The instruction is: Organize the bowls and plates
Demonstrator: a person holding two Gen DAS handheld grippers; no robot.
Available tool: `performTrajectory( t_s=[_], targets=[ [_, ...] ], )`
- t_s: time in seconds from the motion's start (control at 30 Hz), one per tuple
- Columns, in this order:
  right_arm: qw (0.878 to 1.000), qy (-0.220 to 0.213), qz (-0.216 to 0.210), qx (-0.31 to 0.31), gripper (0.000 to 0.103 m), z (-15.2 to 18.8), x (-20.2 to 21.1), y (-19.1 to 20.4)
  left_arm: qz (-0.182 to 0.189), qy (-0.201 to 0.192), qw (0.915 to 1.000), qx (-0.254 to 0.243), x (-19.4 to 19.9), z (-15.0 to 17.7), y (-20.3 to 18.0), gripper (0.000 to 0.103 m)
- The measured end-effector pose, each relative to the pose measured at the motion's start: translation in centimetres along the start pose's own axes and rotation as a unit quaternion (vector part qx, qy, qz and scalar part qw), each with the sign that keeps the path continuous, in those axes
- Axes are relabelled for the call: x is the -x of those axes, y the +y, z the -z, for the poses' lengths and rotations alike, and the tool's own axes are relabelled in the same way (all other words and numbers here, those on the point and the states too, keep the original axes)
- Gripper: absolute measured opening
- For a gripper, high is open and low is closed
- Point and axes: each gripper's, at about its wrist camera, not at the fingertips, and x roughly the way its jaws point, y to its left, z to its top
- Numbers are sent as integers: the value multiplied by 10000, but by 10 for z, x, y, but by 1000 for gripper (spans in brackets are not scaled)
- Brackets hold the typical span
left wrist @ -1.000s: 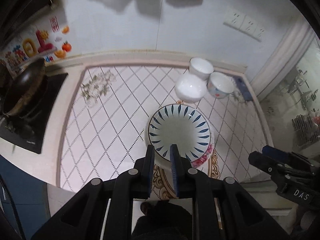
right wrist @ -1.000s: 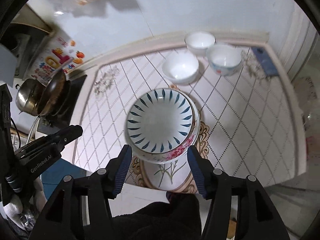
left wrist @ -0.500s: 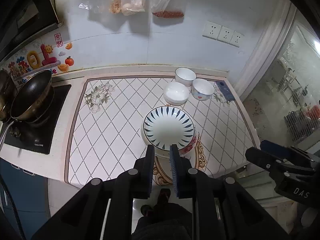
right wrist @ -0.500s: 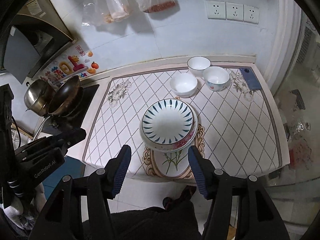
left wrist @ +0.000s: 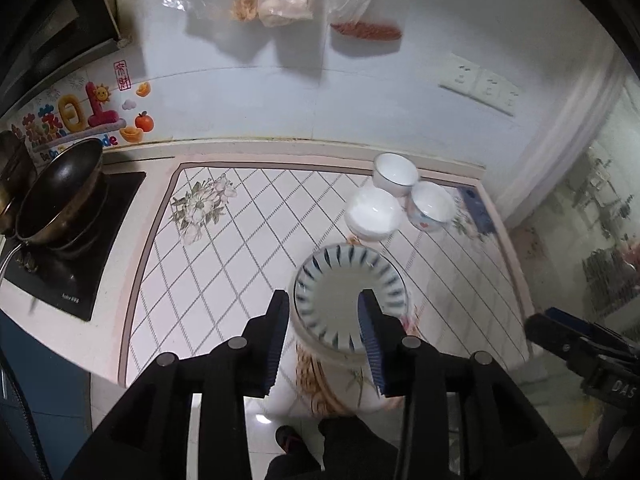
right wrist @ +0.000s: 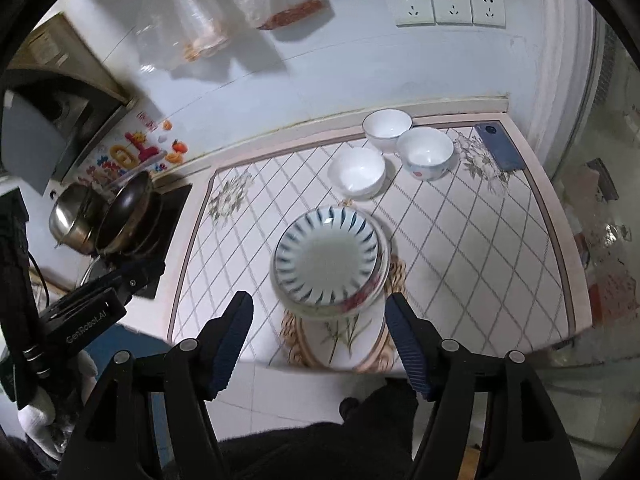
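Resting atop a floral plate [right wrist: 362,298], blue-striped white bowl [right wrist: 326,254] sits upright.

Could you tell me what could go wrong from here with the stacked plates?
The blue-striped plate sits off-centre on the floral plate, near the counter's front edge, so a nudge could slide it off. The three small bowls stand crowded close behind; reaching past them risks knocking one.
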Motion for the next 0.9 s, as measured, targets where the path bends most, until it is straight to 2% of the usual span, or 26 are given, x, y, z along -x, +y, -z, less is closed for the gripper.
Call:
performTrajectory(
  t_s=[0.13, 0.23, 0.33, 0.43, 0.57, 0.67, 0.73, 0.8, 0.87, 0.9],
  targets=[
    [9998, 68, -46, -194, 71, -45, -41, -25, 19, 413, 9989, 222, -62, -34, -2, 33],
    [9991, 244, -102, -317, 71, -85, -91, -50, 112, 779, 9959, 446, -117, -60, 0, 33],
    [9981, 487, -95, -357, 71, -121, -147, -73, 293, 1262, 9895, 633, -181, -83, -1, 33],
    [9959, 760, -204, -449, 70, -147, -202, -92, 489, 1606, 9822, 847, -228, -94, -2, 33],
    [9920, 1099, -281, -554, 58, -170, -274, -114, 461, 1958, 9756, 876, -283, -104, -10, 33],
    [9882, 1327, -355, -680, 45, -179, -315, -124, 424, 2154, 9730, 712, -314, -107, -18, 33],
    [9860, 1433, -381, -768, 41, -183, -336, -128, 475, 2279, 9705, 620, -333, -108, -23, 33],
    [9837, 1520, -432, -855, 24, -184, -354, -130, 431, 2332, 9699, 559, -345, -108, -25, 32],
    [9831, 1591, -405, -806, 16, -183, -367, -129, 368, 2308, 9712, 470, -348, -106, -27, 15],
    [9844, 1545, -377, -749, 15, -184, -370, -127, 322, 2285, 9722, 401, -347, -104, -30, 14]
  ],
)
